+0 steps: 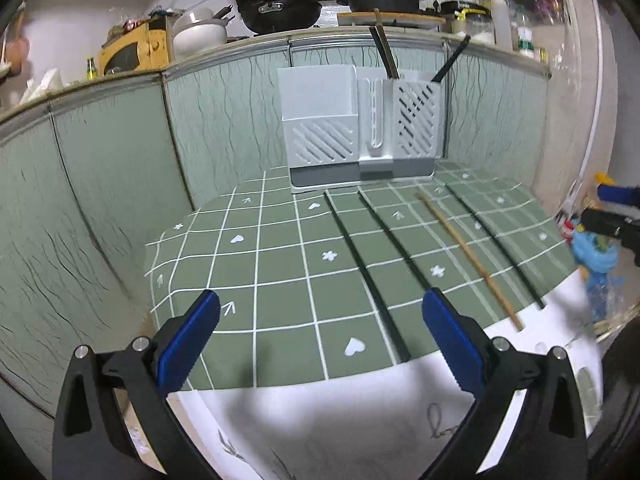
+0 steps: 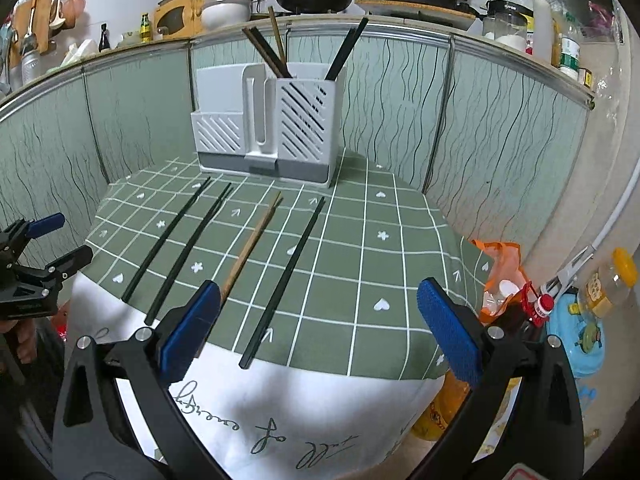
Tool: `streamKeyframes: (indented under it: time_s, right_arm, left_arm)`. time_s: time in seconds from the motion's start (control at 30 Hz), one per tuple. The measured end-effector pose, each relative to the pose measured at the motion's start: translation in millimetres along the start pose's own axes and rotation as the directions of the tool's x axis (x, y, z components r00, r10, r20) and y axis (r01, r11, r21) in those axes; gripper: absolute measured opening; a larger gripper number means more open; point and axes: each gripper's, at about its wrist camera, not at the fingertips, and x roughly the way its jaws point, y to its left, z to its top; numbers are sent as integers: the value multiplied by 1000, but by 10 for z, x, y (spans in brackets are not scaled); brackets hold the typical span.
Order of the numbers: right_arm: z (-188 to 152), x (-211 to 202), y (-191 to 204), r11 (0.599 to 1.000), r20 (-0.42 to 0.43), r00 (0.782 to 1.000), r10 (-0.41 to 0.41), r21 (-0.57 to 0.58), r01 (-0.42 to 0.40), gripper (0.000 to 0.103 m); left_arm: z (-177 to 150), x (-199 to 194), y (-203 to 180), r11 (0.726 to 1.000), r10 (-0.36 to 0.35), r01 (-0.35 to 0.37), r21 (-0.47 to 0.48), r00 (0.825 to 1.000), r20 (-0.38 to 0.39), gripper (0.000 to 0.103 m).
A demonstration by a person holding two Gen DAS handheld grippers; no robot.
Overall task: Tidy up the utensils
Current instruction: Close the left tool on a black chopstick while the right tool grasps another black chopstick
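Both the left gripper (image 1: 320,338) and right gripper (image 2: 318,330) hover with jaws spread and empty over the worktop (image 2: 360,248), where four chopsticks (image 2: 284,276) lie before the white utensil holder (image 2: 272,128).

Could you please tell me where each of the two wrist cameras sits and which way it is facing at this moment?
Left wrist: on the left gripper, open, above the table's near left edge, facing the white utensil holder; the right gripper shows at far right.
Right wrist: on the right gripper, open, above the near edge, facing the utensil holder across the green tablecloth; the left gripper and a hand show at far left.
Shared: the holder, the wooden chopstick among three dark ones, the cloth, the kitchen counter behind.
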Motion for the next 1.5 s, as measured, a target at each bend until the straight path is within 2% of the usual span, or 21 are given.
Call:
streamKeyframes:
  time_s: [0.17,0.3,0.37,0.43,0.67,0.8,0.93,1.07,1.17,1.33,1.5]
  right_arm:
    - [-137,144,55,1000,-24,1000,-1,-7,1,94]
    - [-215,224,85,1000,-22,1000,-2,-4,2,90]
    - [-251,268,93,1000,-23,1000,-1,1,1,87]
    - [-288,312,100,1000,-22,1000,0,6,0,85]
    - [-444,439,188,1000,-41,999,23,4,-23,74]
    - [-510,511,275,1000,-54,998,22,-19,-23,64]
    - [-536,589,357,999,-63,998,12,-35,-14,51]
    - [-552,625,373,1000,-56,998,19,-11,-20,38]
    - [-556,633,388,1000,-48,999,22,4,-22,28]
    - [-571,640,384,999,-40,998,38,39,-36,22]
    - [-575,649,334,995,-39,998,47,92,-44,17]
  left_arm:
    - [-126,99,-99,1000,-12,12,16,1000,-10,98]
    - [-178,142,-169,999,-22,23,25,1000,-13,97]
    - [-204,177,-199,999,-34,35,29,999,-21,92]
    - [-231,226,-217,998,-45,46,30,998,-38,81]
    - [-306,313,-228,997,-70,71,4,996,-61,64]
    - [-309,361,-282,997,-79,80,7,995,-66,57]
    - [-298,418,-317,997,-81,81,-2,994,-73,43]
    - [-303,458,-372,997,-79,79,3,994,-73,40]
    - [-293,471,-396,997,-75,75,-1,995,-69,28]
    - [-290,482,-343,999,-45,43,-23,997,-69,7]
    - [-290,490,-324,999,-40,39,-25,997,-68,6]
